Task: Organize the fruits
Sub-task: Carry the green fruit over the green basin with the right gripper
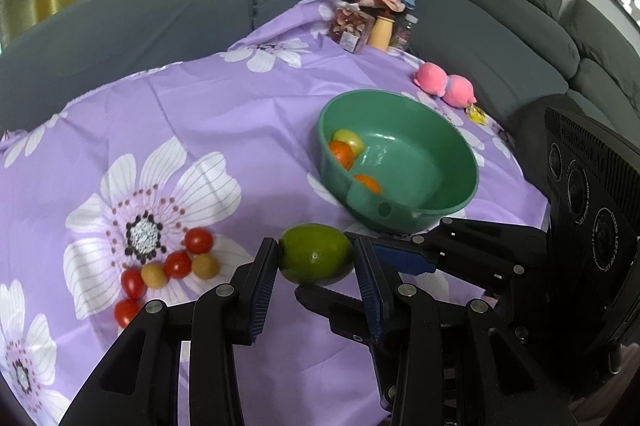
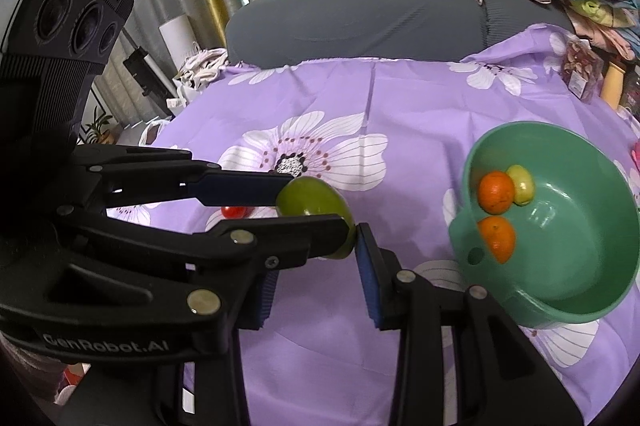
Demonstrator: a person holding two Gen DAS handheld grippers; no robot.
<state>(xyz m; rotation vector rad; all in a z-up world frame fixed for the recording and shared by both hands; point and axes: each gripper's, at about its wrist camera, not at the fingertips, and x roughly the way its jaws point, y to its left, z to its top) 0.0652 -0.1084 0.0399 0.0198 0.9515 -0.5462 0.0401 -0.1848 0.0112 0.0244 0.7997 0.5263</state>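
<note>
Lime (image 1: pixel 315 253) pinched by left gripper (image 1: pixel 316 258) and right gripper (image 2: pixel 316 258) together, near green bowl (image 1: pixel 460 154). Bowl holds two oranges (image 1: pixel 341 153)

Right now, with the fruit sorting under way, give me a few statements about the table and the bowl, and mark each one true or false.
1. The left gripper holds a green lime between its fingers. True.
2. The bowl is empty. False: the green plastic bowl holds two oranges and a small yellow-green fruit.
3. Several red cherry tomatoes lie on the purple flowered cloth. True.
4. The plush toy sits inside the bowl. False: the pink plush toy lies on the cloth beyond the bowl.
</note>
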